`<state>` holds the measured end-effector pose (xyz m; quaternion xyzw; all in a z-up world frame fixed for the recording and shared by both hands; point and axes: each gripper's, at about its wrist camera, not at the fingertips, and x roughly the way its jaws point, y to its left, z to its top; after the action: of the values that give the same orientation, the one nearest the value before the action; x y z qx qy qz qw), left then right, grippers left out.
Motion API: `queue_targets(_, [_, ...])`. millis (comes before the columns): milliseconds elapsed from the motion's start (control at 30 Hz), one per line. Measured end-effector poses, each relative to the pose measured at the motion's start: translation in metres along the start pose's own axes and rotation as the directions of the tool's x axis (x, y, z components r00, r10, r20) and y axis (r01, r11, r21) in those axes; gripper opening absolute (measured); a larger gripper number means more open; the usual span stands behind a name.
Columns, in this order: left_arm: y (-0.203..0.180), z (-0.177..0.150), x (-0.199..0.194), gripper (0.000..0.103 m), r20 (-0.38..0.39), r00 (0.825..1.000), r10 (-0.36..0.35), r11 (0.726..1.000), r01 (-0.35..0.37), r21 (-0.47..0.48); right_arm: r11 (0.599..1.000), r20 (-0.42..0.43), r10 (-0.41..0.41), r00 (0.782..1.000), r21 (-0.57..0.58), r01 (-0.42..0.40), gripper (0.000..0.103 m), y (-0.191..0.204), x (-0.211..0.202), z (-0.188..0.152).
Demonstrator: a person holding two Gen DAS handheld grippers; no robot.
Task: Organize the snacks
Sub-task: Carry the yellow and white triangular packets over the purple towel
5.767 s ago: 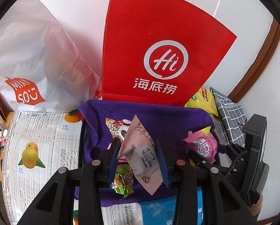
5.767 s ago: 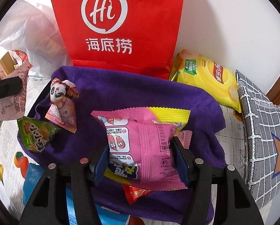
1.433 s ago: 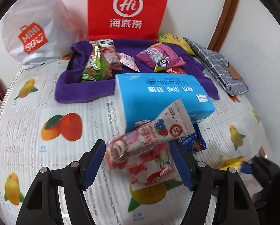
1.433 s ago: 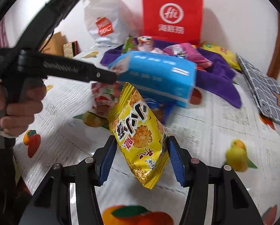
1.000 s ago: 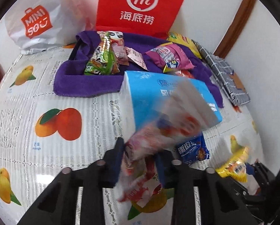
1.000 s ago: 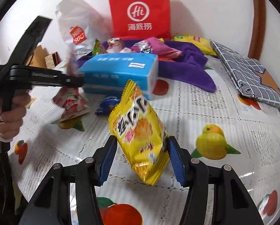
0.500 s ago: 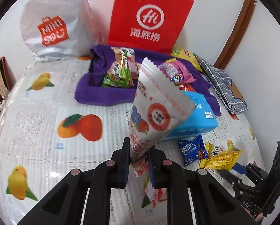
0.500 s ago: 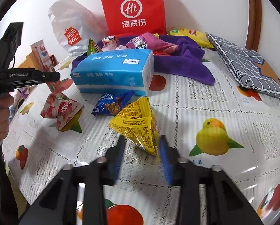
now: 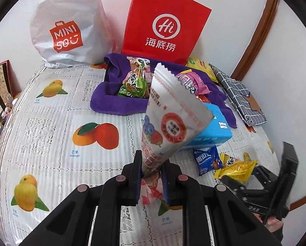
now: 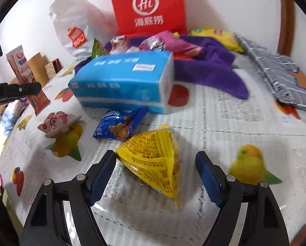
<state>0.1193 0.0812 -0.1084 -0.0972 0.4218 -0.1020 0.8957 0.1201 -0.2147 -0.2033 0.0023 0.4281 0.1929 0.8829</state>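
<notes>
Left gripper (image 9: 151,181) clamps a white snack packet (image 9: 169,121) by its bottom corner, held above the tablecloth (image 9: 50,123). Right gripper (image 10: 156,176) jaws have just been opening; the yellow snack bag (image 10: 153,160) lies loose on the cloth between them, near its front edge.

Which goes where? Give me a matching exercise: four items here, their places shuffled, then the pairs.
1 white berry-print foil packet
2 yellow crinkly snack bag
3 green triangular snack packet
4 blue plastic tissue pack

A on the purple towel
B clamped in the left gripper
C lying between the right gripper's open jaws
D on the tablecloth, behind the dark blue packet

Pairs: 1-B, 2-C, 3-A, 4-D. The right jaws have just been opening off the bag.
</notes>
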Motion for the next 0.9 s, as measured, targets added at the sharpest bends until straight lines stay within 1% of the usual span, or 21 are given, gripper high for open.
queue_targets(33, [0.0, 0.0, 0.0, 0.016, 0.001, 1.0, -0.003, 1.0, 0.003, -0.001, 1.0, 0.007, -0.008, 1.0, -0.002, 0.008, 0.073, 0.001, 0.0, 0.001])
queue_targets(67, [-0.001, -0.001, -0.001, 0.016, 0.0, 1.0, -0.007, 1.0, 0.007, -0.001, 1.0, 0.011, -0.002, 1.0, -0.004, 0.002, 0.058, 0.001, -0.001, 0.002])
queue_targets(100, [-0.002, -0.002, -0.001, 0.016, -0.001, 1.0, -0.009, 1.0, 0.009, 0.001, 1.0, 0.01, 0.009, 1.0, -0.006, -0.009, 0.054, 0.001, -0.001, 0.002])
queue_targets(167, [-0.004, -0.004, -0.003, 0.016, -0.001, 1.0, -0.014, 1.0, 0.014, 0.006, 1.0, 0.014, 0.011, 1.0, -0.011, -0.011, 0.05, 0.003, -0.004, 0.004])
queue_targets(300, [-0.012, -0.006, -0.008, 0.016, 0.001, 1.0, -0.018, 1.0, 0.018, 0.018, 0.999, 0.039, -0.01, 0.999, -0.032, 0.011, 0.049, 0.008, -0.019, 0.0])
queue_targets(467, [-0.021, -0.007, -0.026, 0.016, 0.024, 0.999, -0.037, 0.999, 0.036, 0.018, 0.999, 0.08, -0.021, 0.997, -0.027, 0.023, 0.048, 0.011, -0.054, -0.001])
queue_targets(567, [-0.028, -0.007, -0.038, 0.016, 0.036, 0.999, -0.038, 0.999, 0.037, 0.029, 1.0, 0.103, -0.026, 0.994, -0.002, 0.027, 0.048, 0.012, -0.078, 0.001])
queue_targets(733, [-0.038, -0.002, -0.059, 0.016, 0.059, 0.997, -0.044, 0.998, 0.041, 0.043, 0.998, 0.168, -0.059, 0.984, 0.013, 0.058, 0.048, 0.017, -0.114, 0.01])
queue_targets(900, [-0.046, 0.007, -0.08, 0.016, 0.096, 0.994, -0.055, 0.997, 0.049, 0.062, 0.998, 0.225, -0.062, 0.972, 0.037, 0.055, 0.048, 0.019, -0.141, 0.023])
